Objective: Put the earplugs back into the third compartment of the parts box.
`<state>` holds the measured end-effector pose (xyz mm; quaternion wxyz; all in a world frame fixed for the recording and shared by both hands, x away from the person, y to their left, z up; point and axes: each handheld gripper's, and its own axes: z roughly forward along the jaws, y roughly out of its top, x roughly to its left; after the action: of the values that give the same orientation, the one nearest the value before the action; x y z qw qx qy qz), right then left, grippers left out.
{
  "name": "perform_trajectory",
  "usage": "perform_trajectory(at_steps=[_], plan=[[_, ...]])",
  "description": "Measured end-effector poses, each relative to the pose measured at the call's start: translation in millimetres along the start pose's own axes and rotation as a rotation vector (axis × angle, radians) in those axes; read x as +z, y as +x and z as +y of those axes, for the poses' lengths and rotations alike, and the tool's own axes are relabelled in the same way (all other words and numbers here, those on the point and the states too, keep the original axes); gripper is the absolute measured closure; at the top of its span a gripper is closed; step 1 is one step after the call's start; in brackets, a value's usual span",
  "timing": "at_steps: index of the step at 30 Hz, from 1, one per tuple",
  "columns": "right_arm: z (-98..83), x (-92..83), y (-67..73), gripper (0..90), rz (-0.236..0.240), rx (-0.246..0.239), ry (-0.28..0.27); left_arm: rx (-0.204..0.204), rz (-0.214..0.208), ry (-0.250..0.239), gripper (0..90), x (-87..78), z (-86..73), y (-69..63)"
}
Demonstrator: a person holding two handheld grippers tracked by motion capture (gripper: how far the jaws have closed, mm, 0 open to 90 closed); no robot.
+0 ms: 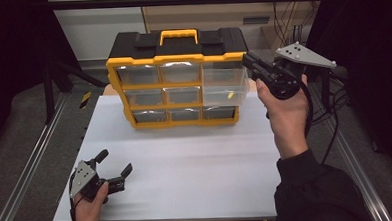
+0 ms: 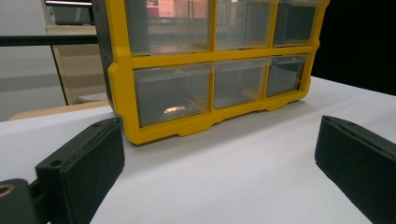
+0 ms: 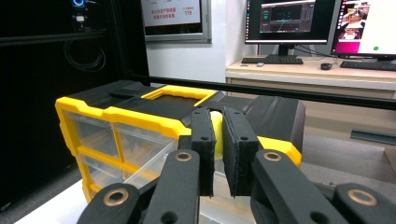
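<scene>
High view: a yellow and black organizer (image 1: 177, 79) with 9 clear drawers in 3 rows stands at the far middle of a white table (image 1: 187, 176). An orange handle (image 1: 179, 37) lies on its black top. The top right drawer (image 1: 225, 84) is pulled out toward the person, well past the others. The right gripper (image 1: 249, 62), held in a hand (image 1: 285, 111) with a dark sleeve, sits at the organizer's upper right corner, just above the pulled drawer. Its jaws are nearly closed with nothing seen between them. The left gripper (image 1: 115, 166) rests low at the table's near left corner, well apart from the organizer, jaws spread wide and empty.

Left gripper view: 2 black jaws stand far apart at the bottom corners over bare table (image 2: 233, 177). The organizer (image 2: 119, 93) is ahead, showing its middle and bottom rows of drawers.

Right gripper view: the 2 jaws stand close together with a narrow gap, holding nothing. They point at the organizer's (image 3: 140, 122) yellow top edge. The open drawer (image 3: 149, 172) lies below them. Monitors (image 3: 292, 21) sit on a desk (image 3: 317, 74) behind.
</scene>
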<state>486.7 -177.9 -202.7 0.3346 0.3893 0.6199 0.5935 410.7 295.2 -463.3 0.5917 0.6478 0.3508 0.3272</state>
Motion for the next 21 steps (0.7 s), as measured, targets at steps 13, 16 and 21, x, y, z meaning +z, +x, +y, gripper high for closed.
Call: perform_trajectory(at_steps=[13,16,21], plan=[[0.4,9.6,10.0,83.2,0.017,-0.018,0.018,0.000,-0.002,0.002,1.3,0.4,-0.1,-0.3],[0.1,13.6,12.4,83.1,0.019,-0.022,0.022,0.000,-0.001,0.002,1.3,0.2,-0.1,0.1],[1.2,17.6,18.5,83.0,0.004,-0.068,0.032,-0.001,-0.001,0.001,1.3,0.3,-0.2,0.3]])
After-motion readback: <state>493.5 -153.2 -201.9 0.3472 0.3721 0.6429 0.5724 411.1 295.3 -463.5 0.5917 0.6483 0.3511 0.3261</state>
